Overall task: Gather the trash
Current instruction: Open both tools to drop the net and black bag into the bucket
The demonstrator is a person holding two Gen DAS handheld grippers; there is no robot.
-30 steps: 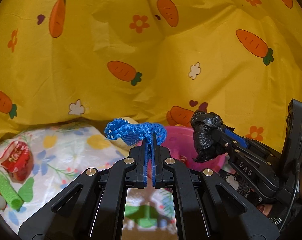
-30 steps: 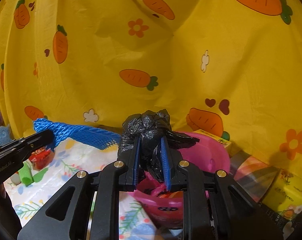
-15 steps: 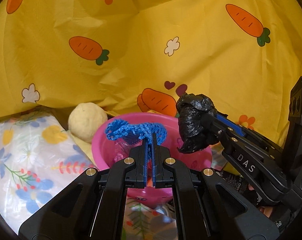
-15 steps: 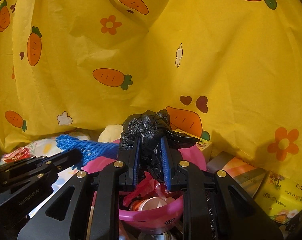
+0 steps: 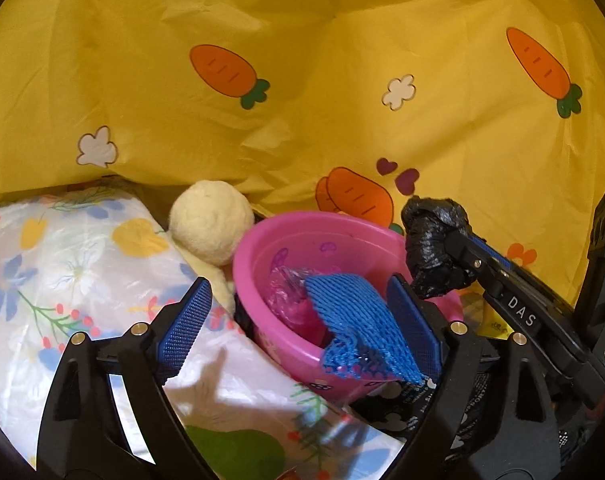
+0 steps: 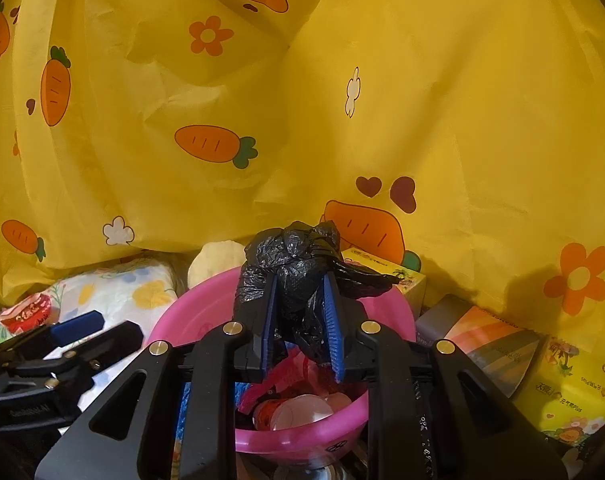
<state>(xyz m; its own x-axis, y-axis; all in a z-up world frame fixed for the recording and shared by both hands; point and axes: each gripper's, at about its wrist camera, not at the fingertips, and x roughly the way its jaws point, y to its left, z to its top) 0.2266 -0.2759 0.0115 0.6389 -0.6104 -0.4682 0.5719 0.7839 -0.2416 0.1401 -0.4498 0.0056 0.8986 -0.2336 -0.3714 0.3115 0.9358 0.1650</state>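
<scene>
My left gripper (image 5: 298, 282) stands with its jaws wide and still opening over the near rim of a pink basin (image 5: 280, 344). A blue foam net (image 5: 354, 332) hangs between the fingers, lying against the right pad and draped over the basin's rim; the pads do not press it. My right gripper (image 6: 300, 292) is shut on a crumpled black plastic bag (image 6: 290, 264) and holds it above the basin (image 6: 170, 320). From the left wrist view the bag (image 5: 434, 248) hangs at the basin's right edge. Pink plastic and paper cups (image 6: 298, 412) lie inside.
A yellow carrot-print cloth (image 5: 302, 100) closes off the back. A cream plush ball (image 5: 210, 228) sits left of the basin on a floral plastic sheet (image 5: 82, 272). A red wrapper (image 6: 26, 312) lies at far left. Cartons (image 6: 490, 344) crowd the right side.
The left jaws went from shut on the blue net to wide apart, and the net has sagged onto the basin's rim. Both grippers came closer to the basin and lower.
</scene>
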